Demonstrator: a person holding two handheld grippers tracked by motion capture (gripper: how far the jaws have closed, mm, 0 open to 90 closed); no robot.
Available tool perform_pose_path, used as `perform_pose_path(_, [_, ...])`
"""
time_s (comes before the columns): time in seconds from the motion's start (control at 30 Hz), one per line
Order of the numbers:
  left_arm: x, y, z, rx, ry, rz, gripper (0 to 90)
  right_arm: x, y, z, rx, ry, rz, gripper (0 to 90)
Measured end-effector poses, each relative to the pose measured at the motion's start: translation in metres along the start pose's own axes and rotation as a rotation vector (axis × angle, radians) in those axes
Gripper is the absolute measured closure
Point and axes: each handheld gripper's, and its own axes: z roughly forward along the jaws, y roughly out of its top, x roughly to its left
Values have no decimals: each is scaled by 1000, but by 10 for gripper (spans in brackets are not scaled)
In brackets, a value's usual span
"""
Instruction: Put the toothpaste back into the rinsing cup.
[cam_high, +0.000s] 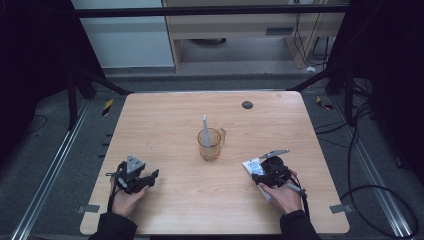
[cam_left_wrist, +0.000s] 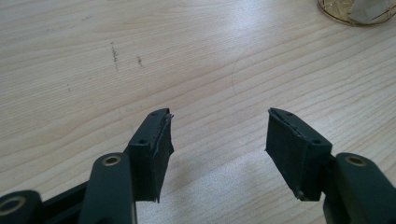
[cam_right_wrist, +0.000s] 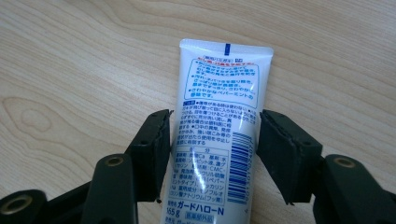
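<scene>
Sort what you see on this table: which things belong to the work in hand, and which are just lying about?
In the work:
- toothpaste tube, lying between the open jaws of the right hand-held gripper
- amber cup
- toothbrush standing in that cup

Lying about:
- dark round cap set in the table near its far edge
- left hand-held gripper, open and idle

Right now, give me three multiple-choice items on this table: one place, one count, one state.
1. Where is the white printed toothpaste tube?
A inside the cup
B flat on the table between the right hand-held gripper jaws
C under the left hand-held gripper

2. How many things stand in the amber glass cup?
A one
B two
C none

3. The left hand-held gripper is:
A gripping the tube
B gripping the cup
C open, empty

B: the tube lies on wood between those jaws. A: one white toothbrush. C: bare wooden table between its jaws.
</scene>
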Motion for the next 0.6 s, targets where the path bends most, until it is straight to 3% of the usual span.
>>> perform_pose_path(0.4, [0, 0, -1, -3, 0, 4, 397, 0, 6, 6, 34, -15, -1, 419])
perform_pose_path(0.6, [0, 0, -1, -1, -1, 6, 396, -2, 10, 13, 62, 0, 12, 394])
